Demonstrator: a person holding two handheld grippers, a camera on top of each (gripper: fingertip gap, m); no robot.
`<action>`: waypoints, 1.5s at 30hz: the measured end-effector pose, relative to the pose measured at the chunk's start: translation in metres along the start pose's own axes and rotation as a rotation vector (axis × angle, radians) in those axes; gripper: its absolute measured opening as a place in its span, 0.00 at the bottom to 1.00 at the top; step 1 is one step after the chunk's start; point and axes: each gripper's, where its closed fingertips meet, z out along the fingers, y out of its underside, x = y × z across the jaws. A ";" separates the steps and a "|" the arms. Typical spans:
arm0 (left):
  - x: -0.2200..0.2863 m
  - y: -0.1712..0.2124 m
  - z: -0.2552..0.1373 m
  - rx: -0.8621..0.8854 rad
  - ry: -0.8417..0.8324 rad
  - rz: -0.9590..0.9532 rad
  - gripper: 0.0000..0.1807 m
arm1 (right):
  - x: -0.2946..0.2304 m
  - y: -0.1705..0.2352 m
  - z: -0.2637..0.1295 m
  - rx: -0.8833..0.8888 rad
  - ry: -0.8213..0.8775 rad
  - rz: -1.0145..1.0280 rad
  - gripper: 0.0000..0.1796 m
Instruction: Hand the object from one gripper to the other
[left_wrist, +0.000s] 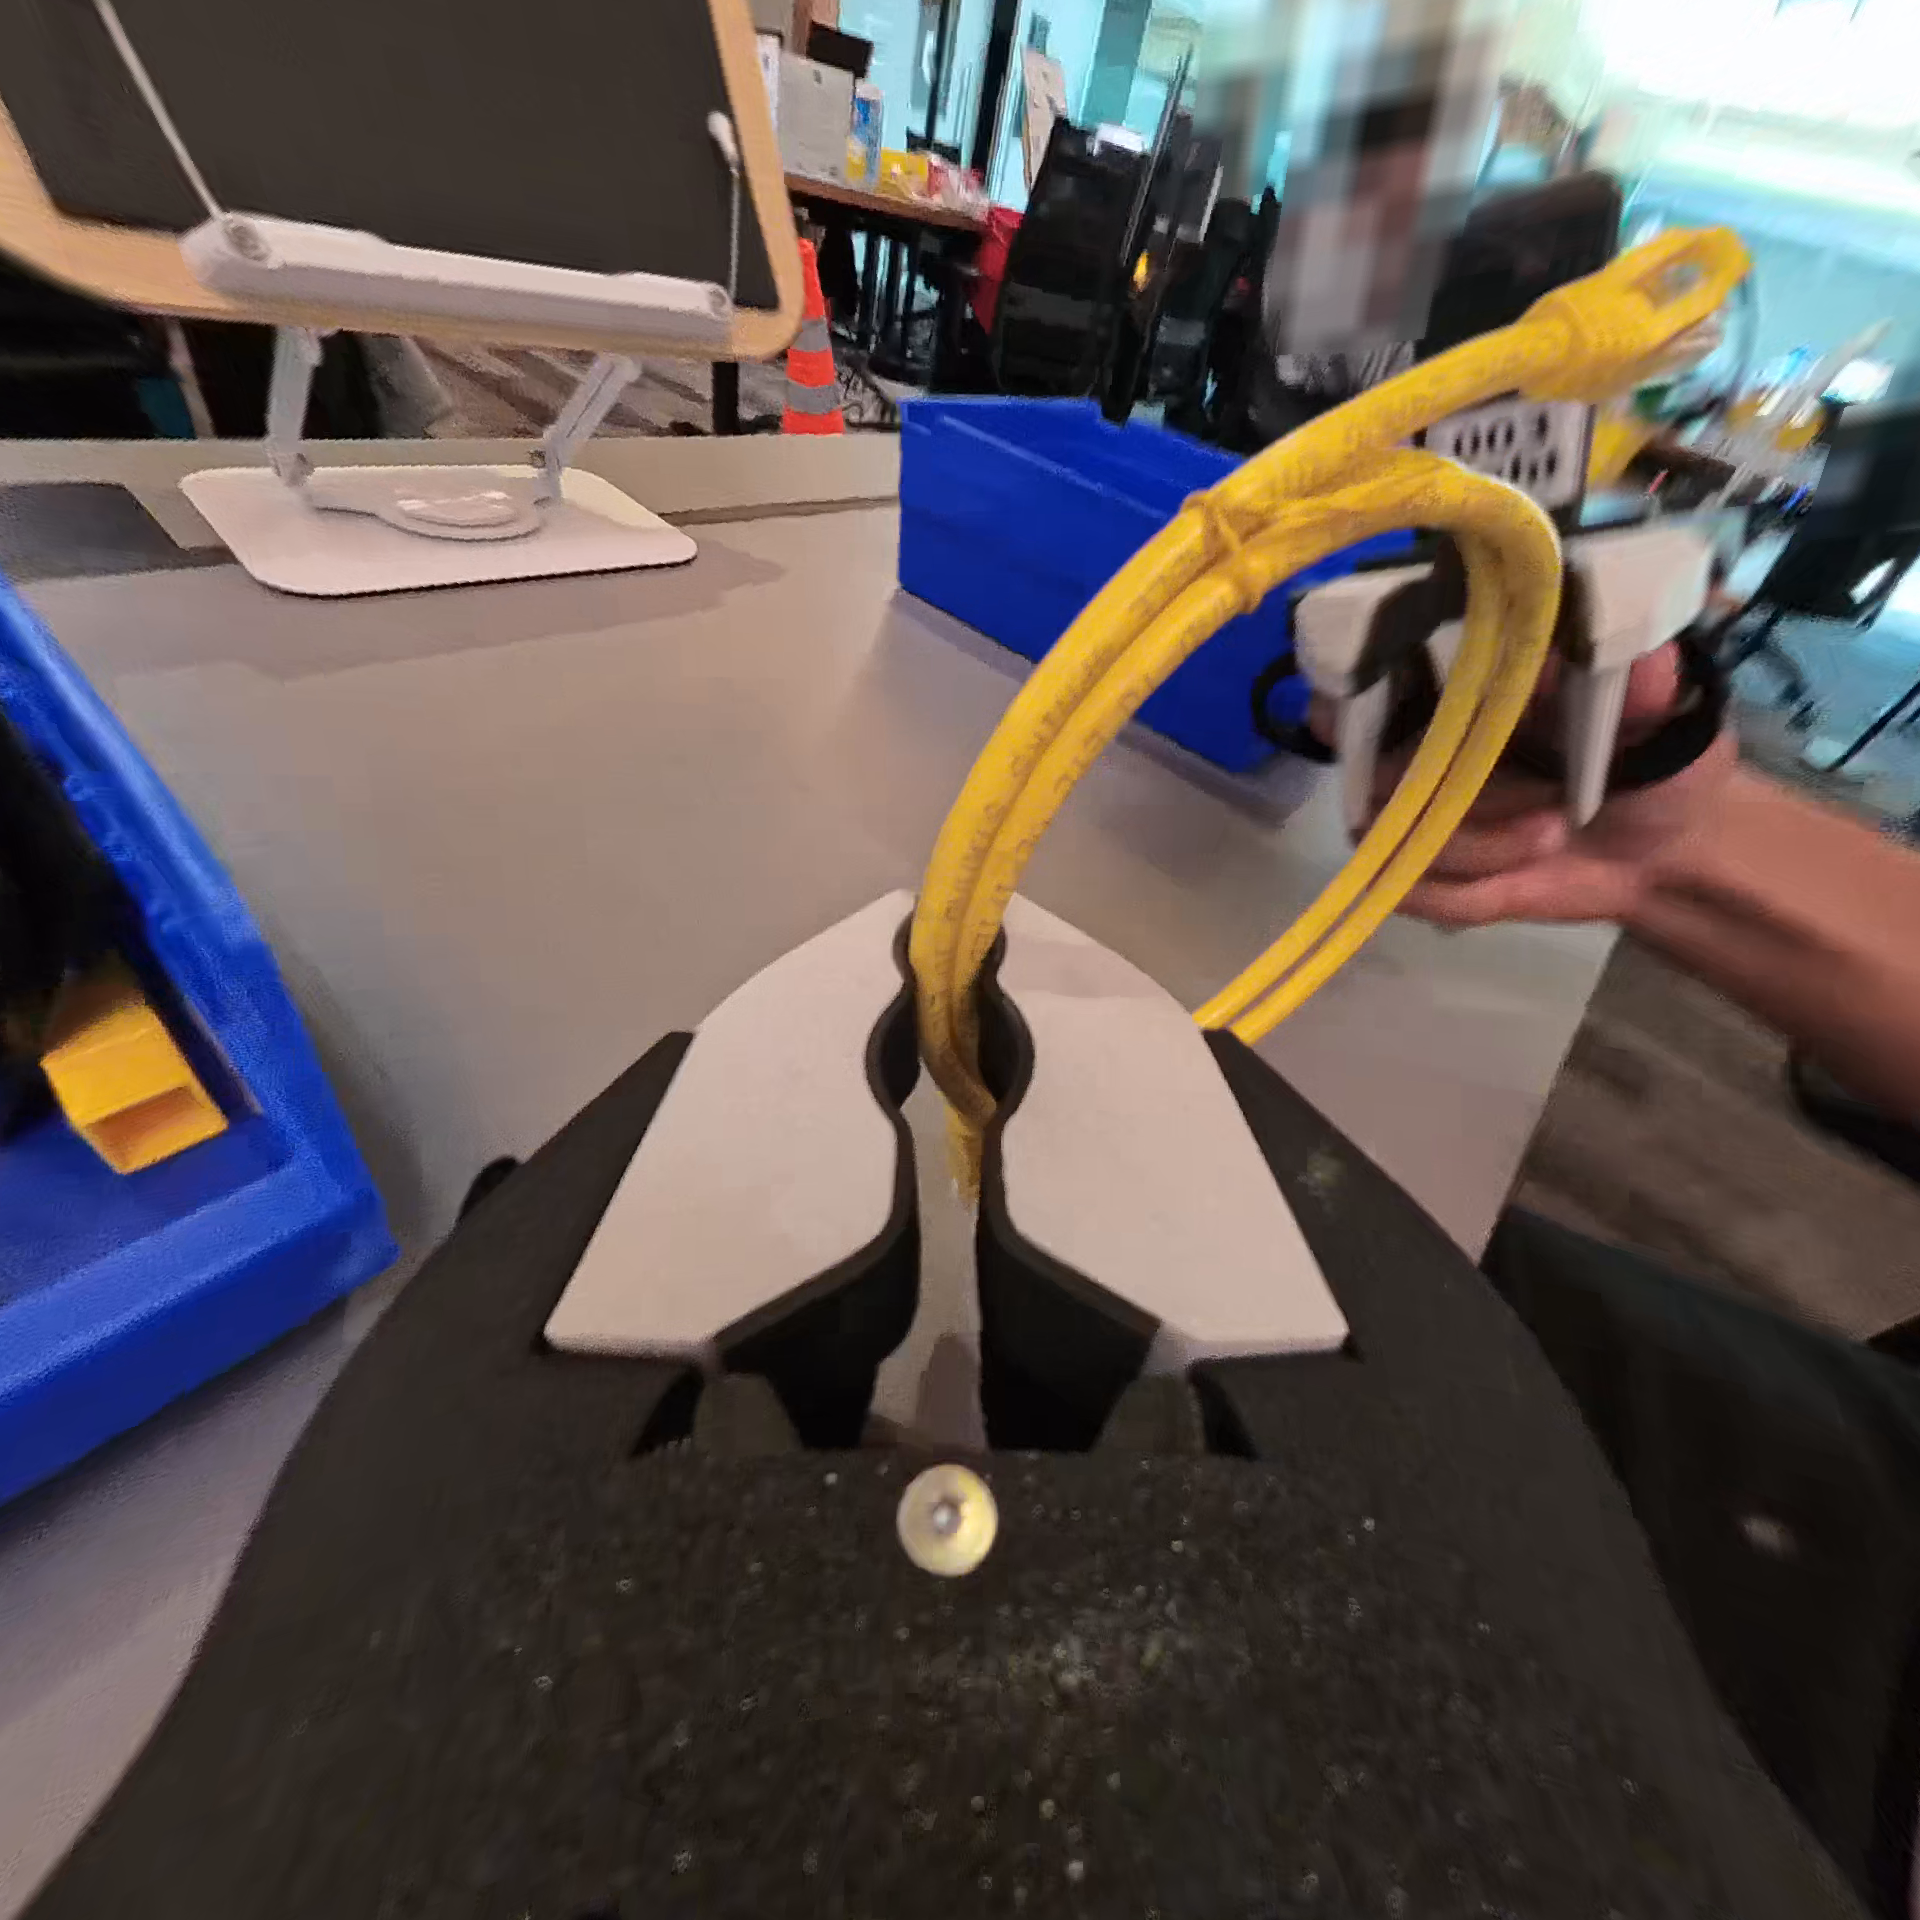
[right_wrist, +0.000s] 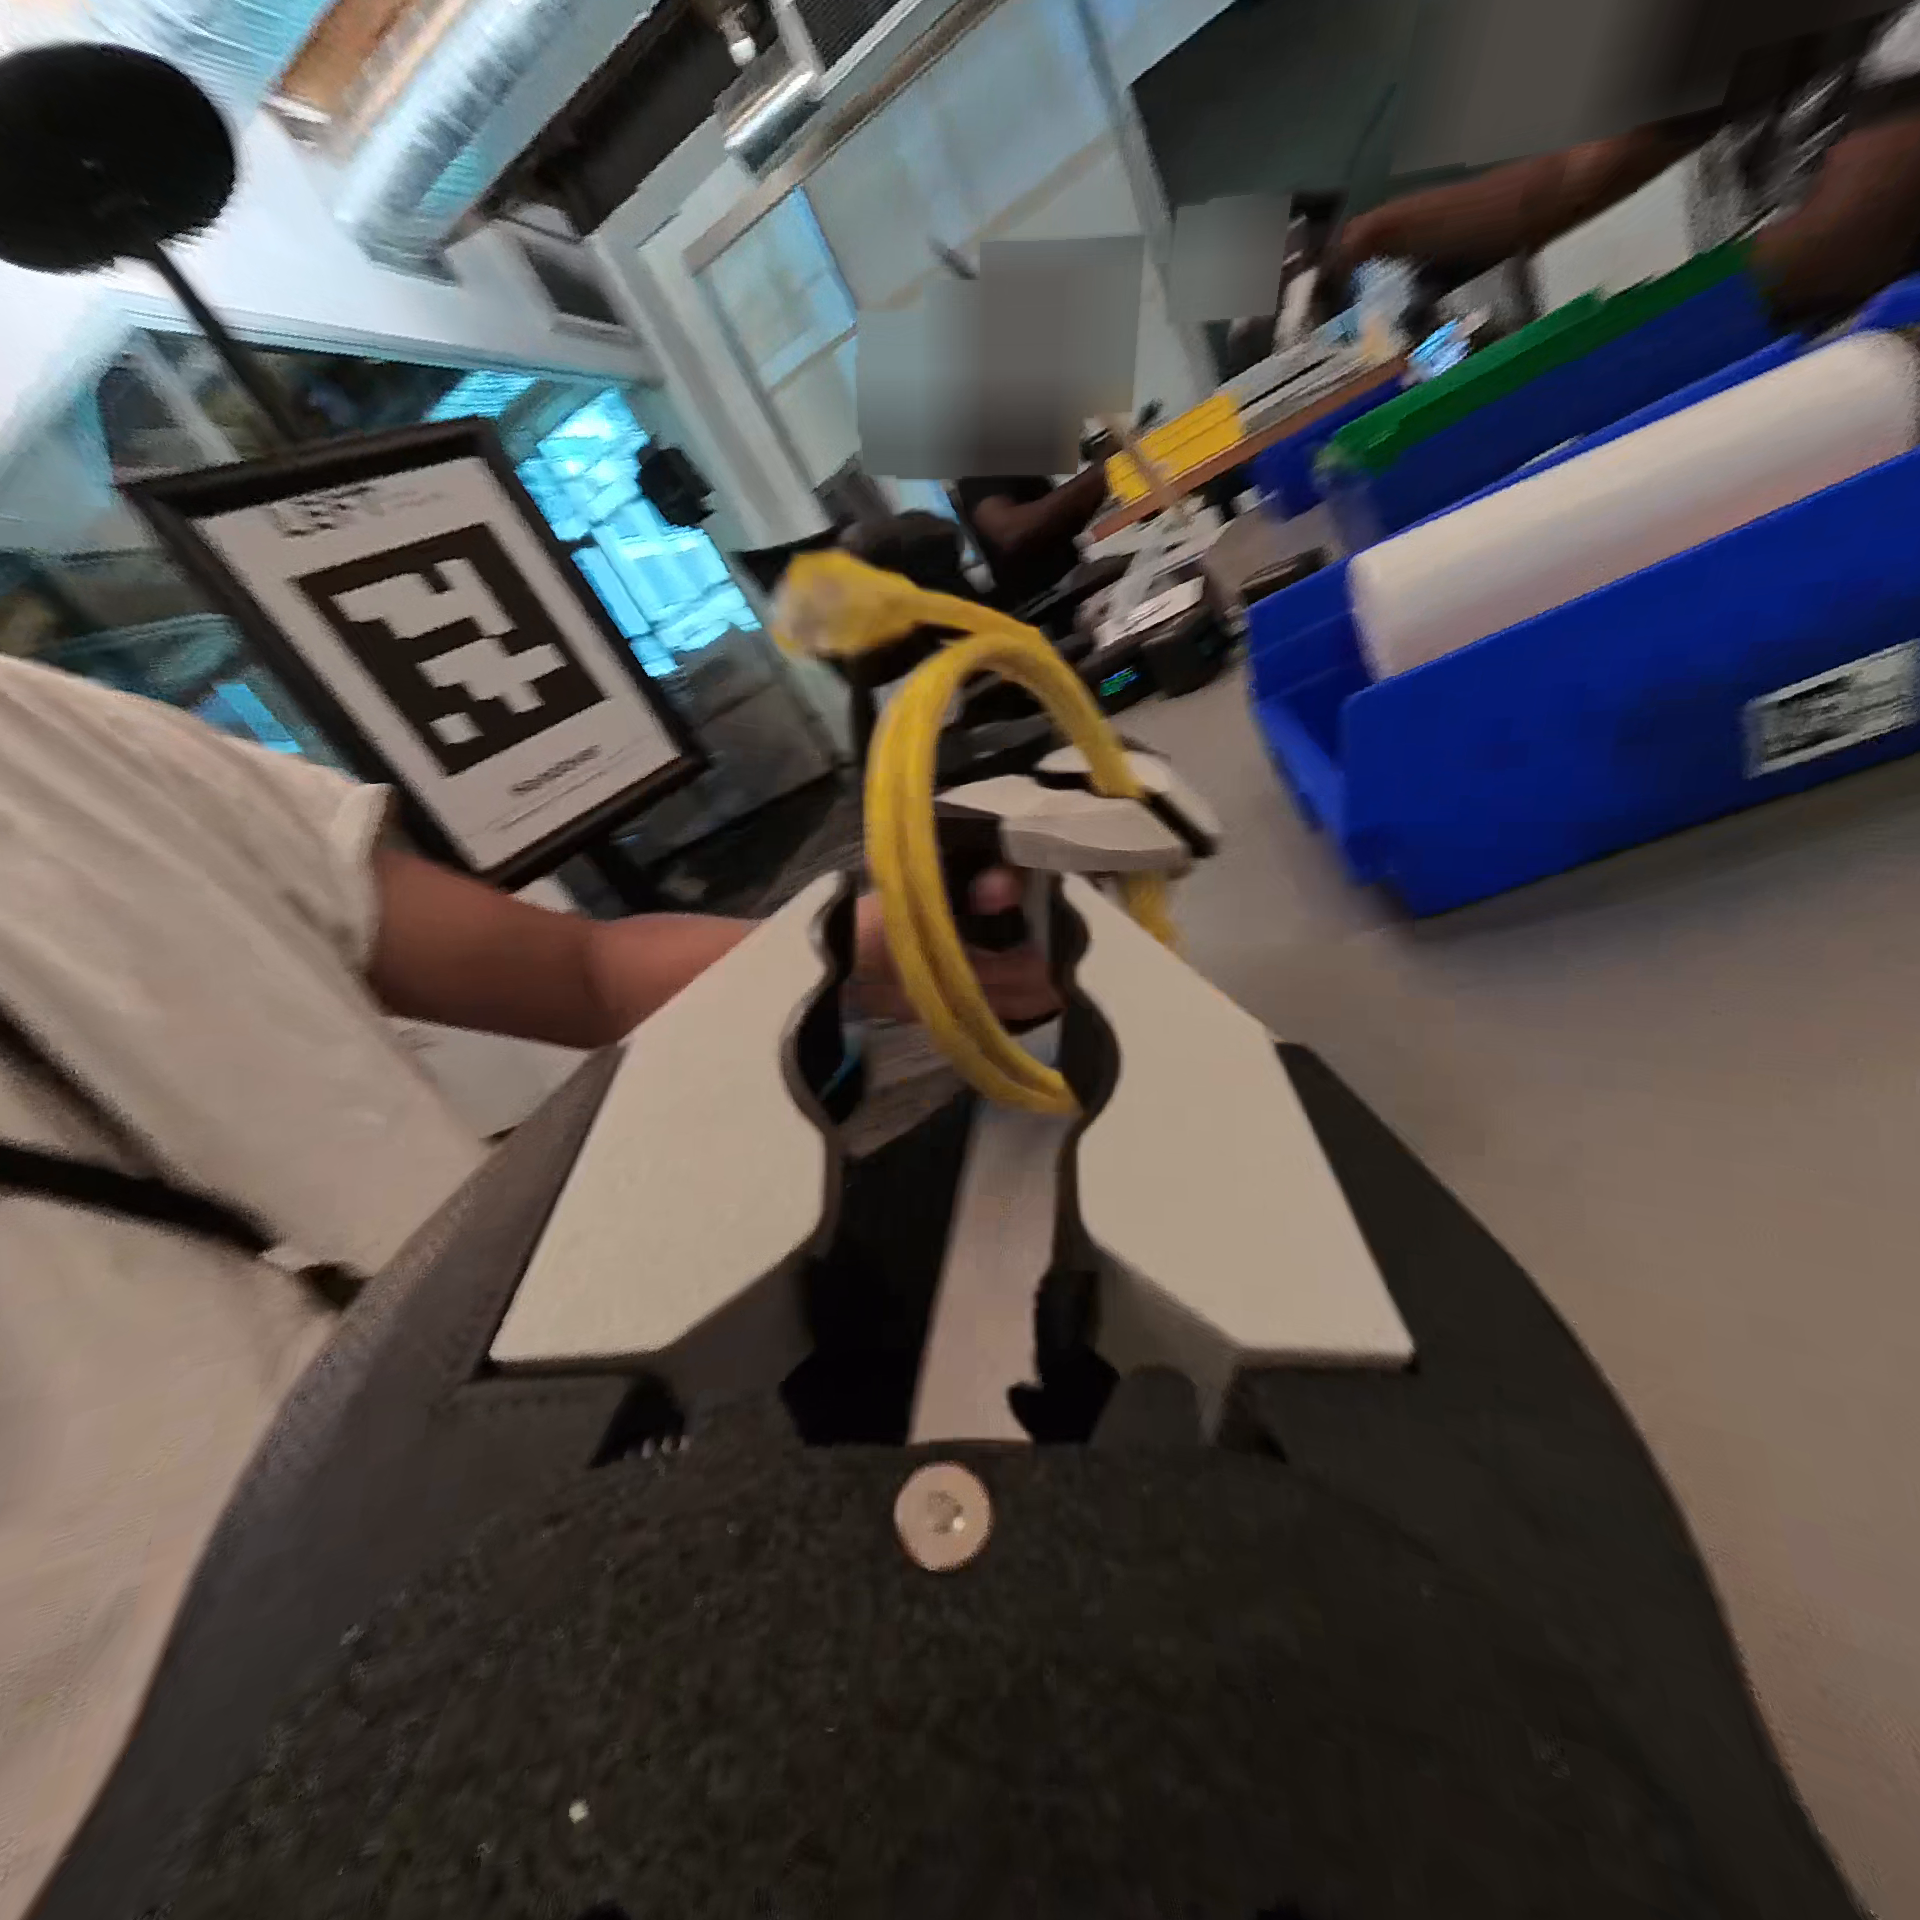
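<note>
Closed almost fully, the jaws of the left gripper are seen pinching a coiled yellow network cable between their pale grey fingers with black inner pads, the strands being squeezed in the scalloped notch near the tips. From that pinch the bundled cable loop is carried up and over to the right, where it is bound by a thin tie and ends in a translucent plug raised highest.

Spread wide apart, the jaws of the right gripper are shown with the lower bend of the cable lying in the gap between them; the strands are seen close against the inner edge of the right-hand finger, though whether they touch it cannot be told. Nothing is clamped by this gripper. In the left wrist view the right gripper is seen farther off with the loop passing between its fingers, held by a person's hand.

Both tools are held above a smooth grey tabletop. A blue plastic bin is set on it behind the cable, and another blue bin holding a yellow block is set at the left edge. A white folding stand carrying a wood-framed dark board is placed farther back.
</note>
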 end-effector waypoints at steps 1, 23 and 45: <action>-0.003 -0.005 -0.003 0.034 0.025 -0.070 0.03 | 0.011 -0.002 -0.003 0.015 0.084 -0.056 0.26; 0.029 -0.052 -0.026 0.392 0.538 -0.693 0.03 | -0.007 0.008 0.072 0.137 0.634 -0.965 0.06; -0.021 -0.047 -0.036 0.153 -0.523 0.611 0.29 | 0.054 0.027 0.005 -0.250 0.722 -0.756 0.03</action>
